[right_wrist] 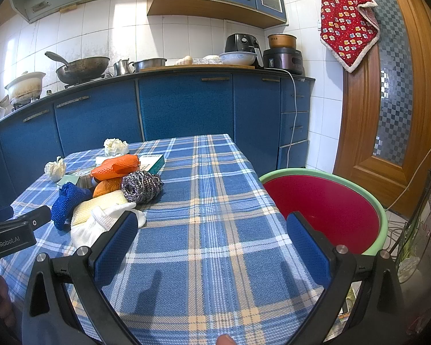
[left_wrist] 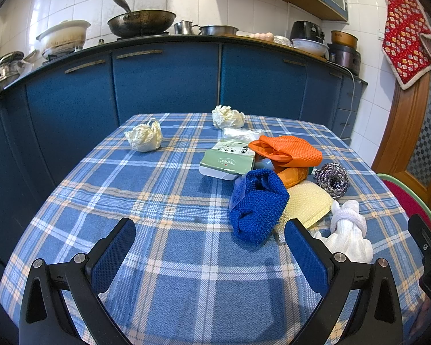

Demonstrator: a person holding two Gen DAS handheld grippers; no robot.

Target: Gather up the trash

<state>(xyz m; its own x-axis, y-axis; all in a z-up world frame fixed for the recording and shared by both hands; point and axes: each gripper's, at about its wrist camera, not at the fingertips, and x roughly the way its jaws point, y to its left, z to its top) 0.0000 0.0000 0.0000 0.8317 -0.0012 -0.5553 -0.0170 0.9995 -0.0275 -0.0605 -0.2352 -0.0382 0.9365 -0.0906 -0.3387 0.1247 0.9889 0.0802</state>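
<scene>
Trash sits at the table's far side: crumpled paper ball (left_wrist: 144, 138) left, second paper wad (left_wrist: 227, 116) near the back edge, both on the plaid tablecloth (left_wrist: 169, 201). Left gripper (left_wrist: 209, 247) jaws apart, empty, hovering over cloth. Right gripper (right_wrist: 212, 243) likewise spread, empty. Red basin (right_wrist: 330, 207) stands beside the table's right edge.

wok (left_wrist: 142, 23) on counter | blue cabinets (left_wrist: 163, 83) | red quilted cloth (right_wrist: 346, 20) on wooden door (right_wrist: 388, 100)
</scene>
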